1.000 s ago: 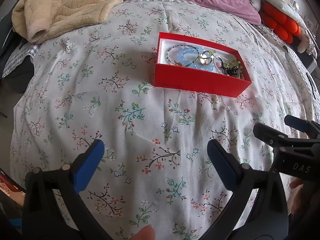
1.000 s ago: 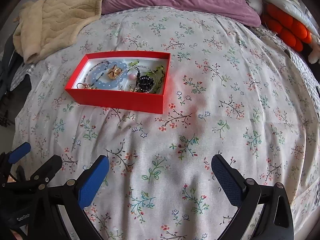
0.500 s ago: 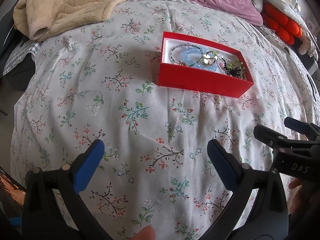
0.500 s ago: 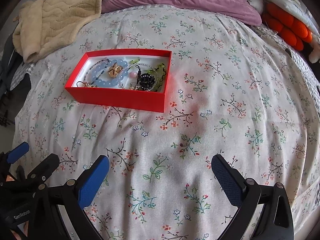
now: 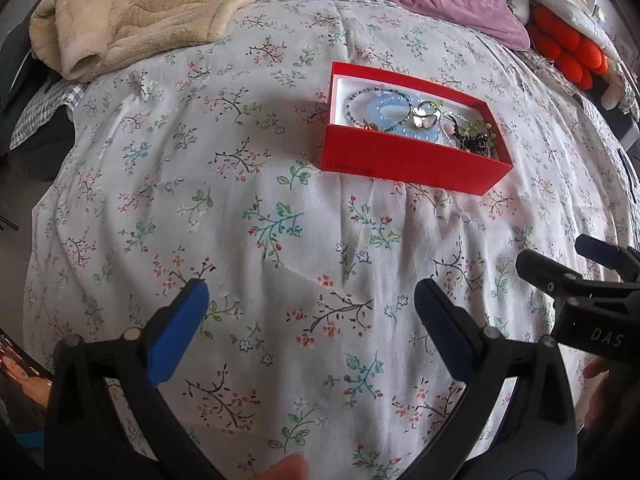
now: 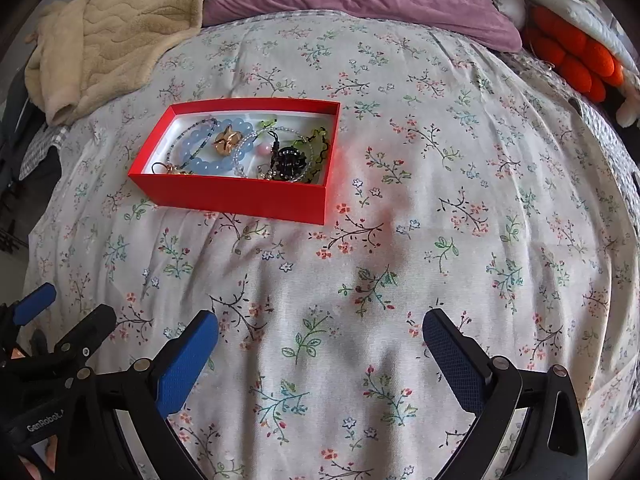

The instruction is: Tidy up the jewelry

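left gripper spread, empty, has eased slightly back from the box | right gripper spread, empty, barely shifted | box beyond both on the sheet | jewelry all inside, tangled: sorted or unsorted, can't tell

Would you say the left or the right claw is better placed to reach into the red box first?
Marginally the left claw, I'd judge: the red box sits nearer its centreline, only slightly right, whereas from the right claw it lies further off-centre, up-left. Both are open and empty.
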Tool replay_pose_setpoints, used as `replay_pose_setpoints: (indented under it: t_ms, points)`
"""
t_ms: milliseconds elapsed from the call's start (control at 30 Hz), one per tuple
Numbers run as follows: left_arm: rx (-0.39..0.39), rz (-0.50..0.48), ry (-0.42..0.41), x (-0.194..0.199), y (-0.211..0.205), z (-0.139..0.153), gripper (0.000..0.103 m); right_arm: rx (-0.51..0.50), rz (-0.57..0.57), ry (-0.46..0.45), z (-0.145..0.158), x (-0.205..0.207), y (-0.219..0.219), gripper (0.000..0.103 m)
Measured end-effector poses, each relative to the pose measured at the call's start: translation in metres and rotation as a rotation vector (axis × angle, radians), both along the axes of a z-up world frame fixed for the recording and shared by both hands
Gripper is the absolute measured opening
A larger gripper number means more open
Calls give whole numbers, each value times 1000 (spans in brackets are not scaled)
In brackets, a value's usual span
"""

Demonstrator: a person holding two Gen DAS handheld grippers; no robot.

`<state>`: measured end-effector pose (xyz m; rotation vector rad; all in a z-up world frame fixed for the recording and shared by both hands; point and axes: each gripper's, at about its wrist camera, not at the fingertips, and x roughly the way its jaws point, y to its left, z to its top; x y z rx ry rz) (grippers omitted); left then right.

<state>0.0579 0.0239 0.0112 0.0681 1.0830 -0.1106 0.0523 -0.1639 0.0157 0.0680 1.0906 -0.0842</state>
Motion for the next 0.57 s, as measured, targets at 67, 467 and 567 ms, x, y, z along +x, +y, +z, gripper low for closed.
replay_pose_setpoints:
  t_ms: [67, 467, 567]
  points:
    - [0, 2, -2, 0, 0, 0, 102, -2, -1, -1, 1, -1, 0, 103]
    - [10, -8, -3, -7, 0, 0, 102, -26, 14, -9, 2, -9, 1, 103]
    - [5, -10, -3, -13, 1, -1, 102, -35, 12, -13, 0, -16, 2, 103]
